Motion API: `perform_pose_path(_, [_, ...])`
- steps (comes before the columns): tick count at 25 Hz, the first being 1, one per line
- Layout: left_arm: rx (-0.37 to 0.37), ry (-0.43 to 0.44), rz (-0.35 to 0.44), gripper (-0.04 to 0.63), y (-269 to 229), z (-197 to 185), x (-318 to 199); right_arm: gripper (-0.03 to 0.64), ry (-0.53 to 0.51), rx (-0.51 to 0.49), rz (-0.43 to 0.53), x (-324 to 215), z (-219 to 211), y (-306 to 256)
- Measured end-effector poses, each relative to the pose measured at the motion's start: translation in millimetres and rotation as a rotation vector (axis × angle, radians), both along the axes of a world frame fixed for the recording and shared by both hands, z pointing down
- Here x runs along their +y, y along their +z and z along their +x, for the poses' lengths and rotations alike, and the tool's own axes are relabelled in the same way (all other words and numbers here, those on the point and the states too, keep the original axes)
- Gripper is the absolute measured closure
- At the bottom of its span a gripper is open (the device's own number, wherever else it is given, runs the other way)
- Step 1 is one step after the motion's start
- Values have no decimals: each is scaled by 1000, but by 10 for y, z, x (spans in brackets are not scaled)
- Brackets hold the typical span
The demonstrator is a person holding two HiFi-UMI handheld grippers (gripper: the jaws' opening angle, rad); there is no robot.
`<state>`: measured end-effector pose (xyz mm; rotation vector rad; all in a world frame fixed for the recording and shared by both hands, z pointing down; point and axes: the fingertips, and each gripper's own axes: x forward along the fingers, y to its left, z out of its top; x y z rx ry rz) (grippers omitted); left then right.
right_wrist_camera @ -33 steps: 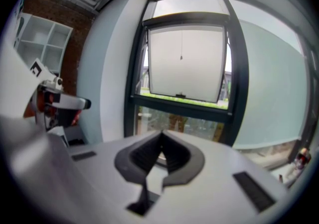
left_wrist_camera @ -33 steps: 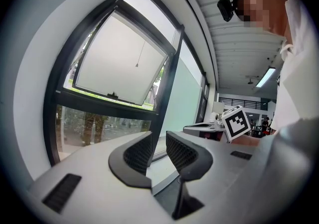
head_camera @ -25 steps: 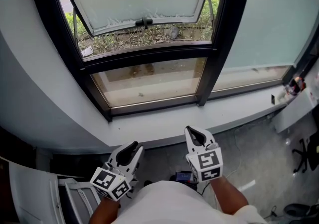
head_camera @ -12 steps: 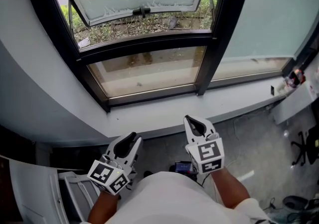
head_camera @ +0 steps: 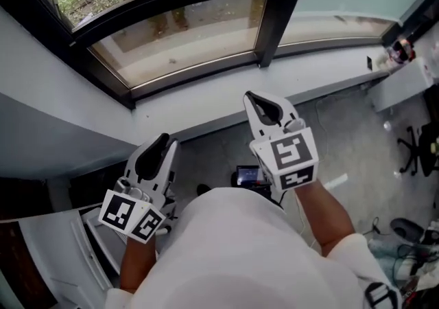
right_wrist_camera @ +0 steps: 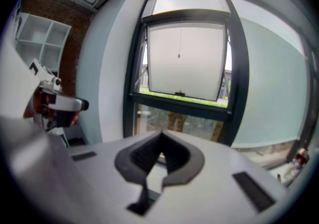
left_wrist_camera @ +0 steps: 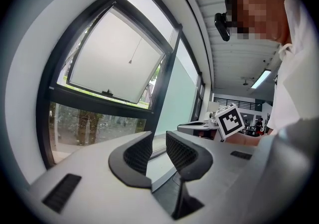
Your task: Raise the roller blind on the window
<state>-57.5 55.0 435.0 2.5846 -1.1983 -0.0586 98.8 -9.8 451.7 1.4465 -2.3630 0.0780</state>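
Note:
The window [head_camera: 185, 26] with its black frame is ahead of me and above a white sill. Its upper sash [right_wrist_camera: 184, 61] tilts outward and is filled by a white panel, with a thin pull cord [right_wrist_camera: 179, 56] hanging in front of it. The same cord [left_wrist_camera: 130, 61] shows in the left gripper view. My left gripper [head_camera: 162, 139] is held low before the sill, open, with nothing between its jaws [left_wrist_camera: 158, 141]. My right gripper [head_camera: 259, 98] is beside it, a little nearer the window, shut and empty [right_wrist_camera: 160, 137]. Neither touches the cord or the window.
A white sill [head_camera: 206, 105] runs under the window. A white shelf unit [head_camera: 41, 246] stands at the lower left and a white desk [head_camera: 405, 81] at the right, with an office chair [head_camera: 415, 150] by it. A small dark device [head_camera: 247, 176] lies on the grey floor.
The head view has tipped downward, so the window has slid toward the top of the picture and the cord has left it. Both grippers keep their places and jaw states.

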Motion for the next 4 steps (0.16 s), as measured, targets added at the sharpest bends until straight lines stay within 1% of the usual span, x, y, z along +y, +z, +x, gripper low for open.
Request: perform_pose_path(4, [-5, 6, 41, 492, -91, 16, -134, 595, -4, -1, 38, -162, -20, -93])
